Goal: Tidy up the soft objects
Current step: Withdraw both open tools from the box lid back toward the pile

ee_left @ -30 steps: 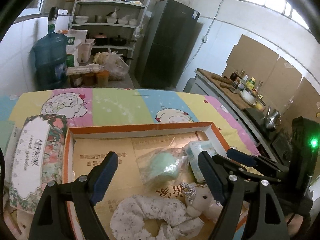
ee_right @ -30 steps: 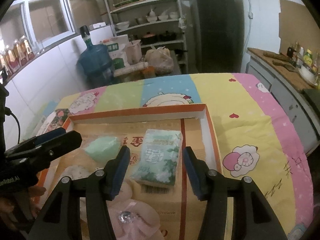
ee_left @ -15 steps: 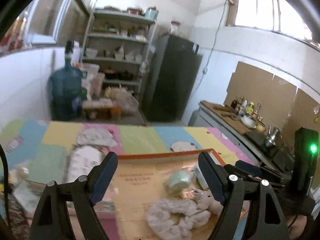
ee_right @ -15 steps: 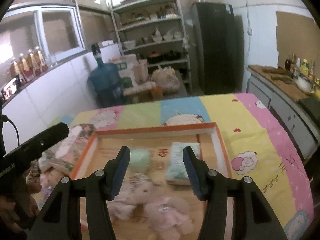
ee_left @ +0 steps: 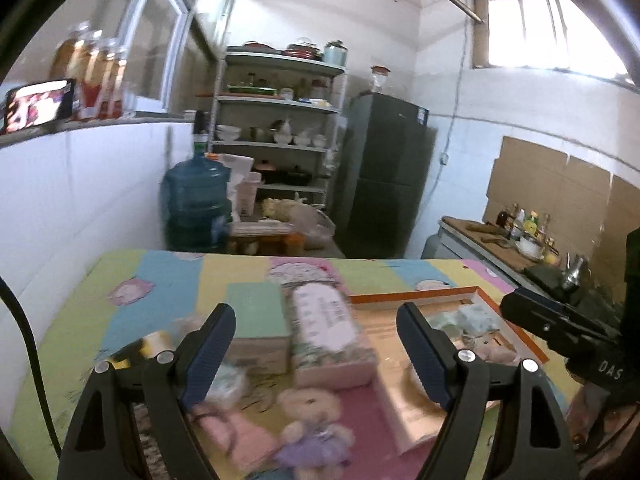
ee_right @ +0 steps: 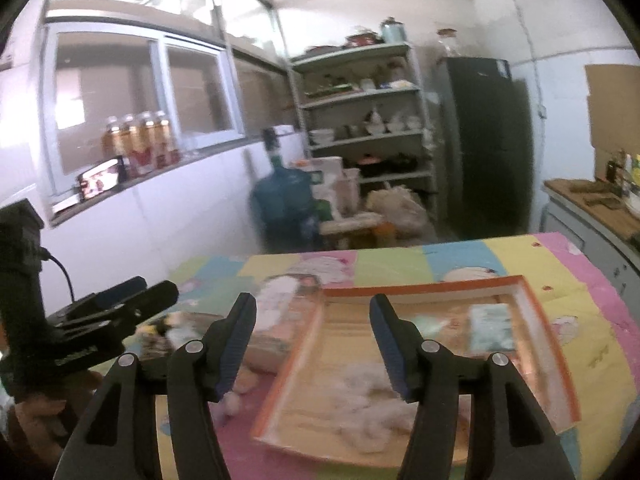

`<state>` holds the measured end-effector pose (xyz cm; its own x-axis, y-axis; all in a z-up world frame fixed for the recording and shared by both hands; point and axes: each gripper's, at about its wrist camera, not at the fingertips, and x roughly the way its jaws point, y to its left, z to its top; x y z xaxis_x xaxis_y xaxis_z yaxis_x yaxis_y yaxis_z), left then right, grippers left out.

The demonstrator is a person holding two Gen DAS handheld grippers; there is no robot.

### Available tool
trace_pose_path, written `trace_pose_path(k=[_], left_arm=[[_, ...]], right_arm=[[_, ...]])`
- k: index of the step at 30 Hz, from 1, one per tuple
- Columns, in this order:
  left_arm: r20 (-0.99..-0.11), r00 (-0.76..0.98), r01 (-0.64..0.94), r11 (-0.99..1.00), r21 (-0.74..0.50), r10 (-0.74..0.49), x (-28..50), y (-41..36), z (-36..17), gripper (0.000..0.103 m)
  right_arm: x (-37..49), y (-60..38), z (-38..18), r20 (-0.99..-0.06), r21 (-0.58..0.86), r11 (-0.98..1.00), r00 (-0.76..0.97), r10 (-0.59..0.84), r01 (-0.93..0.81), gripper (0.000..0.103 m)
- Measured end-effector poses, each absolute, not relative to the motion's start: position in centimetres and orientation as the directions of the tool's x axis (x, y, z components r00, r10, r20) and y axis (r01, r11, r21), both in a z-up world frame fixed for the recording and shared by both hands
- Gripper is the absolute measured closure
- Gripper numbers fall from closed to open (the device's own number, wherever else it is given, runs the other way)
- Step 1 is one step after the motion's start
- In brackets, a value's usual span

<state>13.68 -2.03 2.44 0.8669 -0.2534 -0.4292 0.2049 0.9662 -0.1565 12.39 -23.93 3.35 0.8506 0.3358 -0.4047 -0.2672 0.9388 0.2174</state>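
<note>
An orange-rimmed cardboard tray [ee_right: 424, 290] lies on the colourful mat and holds a white fluffy scrunchie [ee_right: 372, 396], a tissue pack [ee_right: 490, 328] and a pale green item [ee_right: 430, 322]. The tray [ee_left: 416, 298] also shows at the right of the left wrist view. My left gripper [ee_left: 316, 356] is open and empty above a small plush bear in a purple dress [ee_left: 310, 428] and a pink soft item [ee_left: 236, 438] left of the tray. My right gripper [ee_right: 312, 348] is open and empty above the tray's left edge.
A floral box [ee_left: 328, 332] and a green box [ee_left: 258, 320] lie left of the tray. A yellow tape roll [ee_left: 156, 342] sits further left. Behind the table stand a water jug [ee_left: 196, 204], shelves [ee_left: 280, 120] and a dark fridge [ee_left: 384, 172].
Both grippers have lifted and pulled back from the tray. The left one has swung left, over the loose items beside the tray. Both stay open and empty.
</note>
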Motion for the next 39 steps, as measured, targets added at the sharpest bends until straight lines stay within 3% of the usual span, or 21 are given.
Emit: trace_pose_path(k=[10, 12, 26, 39], left_arm=[[-0.434, 0.881, 0.139, 0.98, -0.14, -0.187, 10.4, 4.0, 1.6, 0.02], [-0.435, 0.881, 0.14, 0.981, -0.138, -0.187, 10.1, 4.5, 1.6, 0.02], [-0.431, 0.889, 0.108, 0.985, -0.136, -0.156, 8.3, 7.4, 0.9, 0.02], [-0.513, 0.846, 0.057, 0.982, -0.179, -0.143, 9.6, 10.8, -3.1, 0.02]], right_arm=[[11.0, -19.2, 2.9, -0.404, 0.236, 0.904, 0.81, 0.425, -0.357, 0.041], [10.9, -18.6, 2.6, -0.411, 0.246, 0.897, 0.799, 0.44, -0.368, 0.034], [10.6, -14.5, 1.3, -0.436, 0.246, 0.876, 0.76, 0.483, -0.416, 0.033], [11.8, -11.3, -1.0, -0.474, 0.253, 0.864, 0.723, 0.503, -0.436, 0.033]])
